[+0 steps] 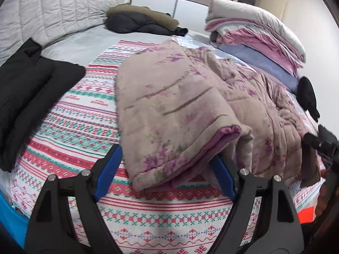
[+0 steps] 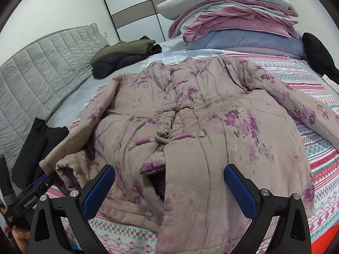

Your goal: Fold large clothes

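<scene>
Lying front-up on a patterned blanket [image 2: 322, 148] spread over the bed [image 1: 80, 46] is a padded floral coat [image 2: 190, 114], knot buttons fastened down its middle; one sleeve [image 2: 296, 97] stretches out toward the right of the right wrist view; the other sleeve [image 1: 169, 110] lies along the coat's opposite side, its cuff showing purple lining.

Left gripper [image 1: 167, 169]: jaws spread wide, blue pads to either side of that sleeve's cuff end; the cuff sits between them, unclamped; whether a pad touches the cloth cannot be told.

Right gripper [image 2: 169, 182]: jaws spread wide over the coat's hem, holding nothing; the hem lies between and beneath the fingers.

Other items noted: folded black garment [image 1: 27, 97] on the bed edge near the quilted headboard [image 2: 42, 67]; olive and dark jackets [image 2: 122, 53] heaped farther back; stack of folded bedding [image 2: 237, 23] in grey, pink and blue at the far corner; wardrobe [image 2: 135, 8] with sliding doors behind.
</scene>
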